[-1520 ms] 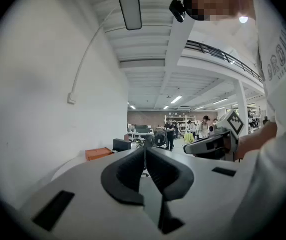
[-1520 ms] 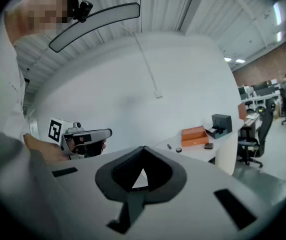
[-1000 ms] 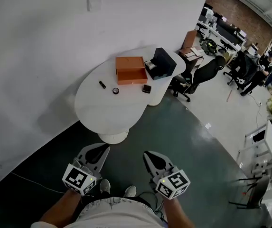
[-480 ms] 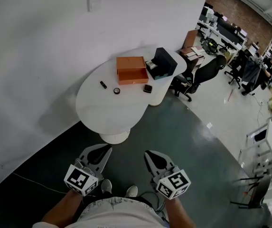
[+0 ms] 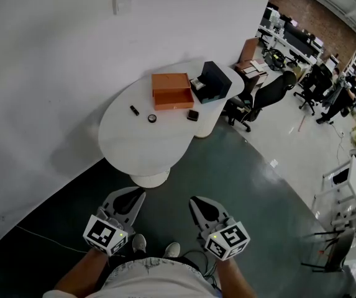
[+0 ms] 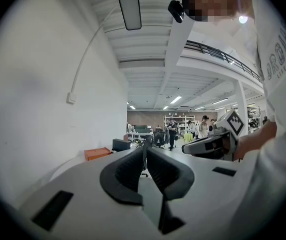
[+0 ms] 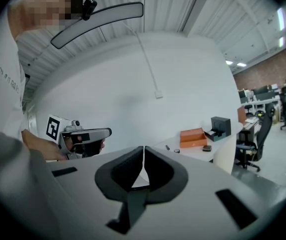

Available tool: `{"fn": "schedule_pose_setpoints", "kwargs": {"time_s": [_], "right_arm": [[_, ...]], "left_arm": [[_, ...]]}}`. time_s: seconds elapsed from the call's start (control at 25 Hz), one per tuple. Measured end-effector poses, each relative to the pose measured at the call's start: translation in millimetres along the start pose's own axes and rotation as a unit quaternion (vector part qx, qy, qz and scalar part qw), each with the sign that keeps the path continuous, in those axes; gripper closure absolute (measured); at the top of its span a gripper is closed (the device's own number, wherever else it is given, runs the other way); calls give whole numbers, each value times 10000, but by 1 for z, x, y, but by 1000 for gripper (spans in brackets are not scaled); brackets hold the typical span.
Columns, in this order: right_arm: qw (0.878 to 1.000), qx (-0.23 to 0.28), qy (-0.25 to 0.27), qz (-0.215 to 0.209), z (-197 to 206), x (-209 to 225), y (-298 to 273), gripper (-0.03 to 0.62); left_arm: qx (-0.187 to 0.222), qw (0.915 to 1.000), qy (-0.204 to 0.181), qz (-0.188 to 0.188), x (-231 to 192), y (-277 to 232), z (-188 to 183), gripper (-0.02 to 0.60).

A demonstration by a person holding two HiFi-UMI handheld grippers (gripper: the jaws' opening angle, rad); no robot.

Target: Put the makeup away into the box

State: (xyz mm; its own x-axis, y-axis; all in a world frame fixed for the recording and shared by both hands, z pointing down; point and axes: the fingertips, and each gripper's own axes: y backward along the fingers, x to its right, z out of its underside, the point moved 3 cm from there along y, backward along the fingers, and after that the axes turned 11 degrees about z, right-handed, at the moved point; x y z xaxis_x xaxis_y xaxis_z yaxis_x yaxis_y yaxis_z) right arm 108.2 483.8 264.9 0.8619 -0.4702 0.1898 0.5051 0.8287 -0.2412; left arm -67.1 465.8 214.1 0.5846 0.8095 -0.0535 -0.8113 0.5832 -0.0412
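An open orange box (image 5: 171,91) sits on the white table (image 5: 141,146), well ahead of me. In front of it lie a small black tube (image 5: 134,110), a round compact (image 5: 151,118) and a square dark compact (image 5: 192,115). Both grippers are held low near my waist, far short of the table. My left gripper (image 5: 130,197) is shut and empty; its jaws (image 6: 145,147) meet. My right gripper (image 5: 201,205) is also shut with nothing held (image 7: 143,149). The right gripper view shows the orange box (image 7: 192,137) and the square compact (image 7: 207,147).
A black box (image 5: 212,82) stands open next to the orange one. A black office chair (image 5: 264,98) is just right of the table, and the white wall (image 5: 53,73) runs along its left. Dark green floor (image 5: 227,172) lies between me and the table.
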Motion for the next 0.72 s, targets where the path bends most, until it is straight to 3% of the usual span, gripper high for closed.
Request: {"fn": "schedule_pose_setpoints", "kwargs": {"time_s": [0.32,0.44,0.72], "right_arm": [[10000,41,10,-8,-2,3,-2,547],[10000,33,-12,5,-1,4,-3,526],[10000,18,-21,45,0,6,-2,493]], "left_arm": [[11,10000,13,24,-2,-3,3,550],[-17,10000,31,1,-3,-3,3,479],[-46,10000,55,-26,-3,-3,6,442]]}}
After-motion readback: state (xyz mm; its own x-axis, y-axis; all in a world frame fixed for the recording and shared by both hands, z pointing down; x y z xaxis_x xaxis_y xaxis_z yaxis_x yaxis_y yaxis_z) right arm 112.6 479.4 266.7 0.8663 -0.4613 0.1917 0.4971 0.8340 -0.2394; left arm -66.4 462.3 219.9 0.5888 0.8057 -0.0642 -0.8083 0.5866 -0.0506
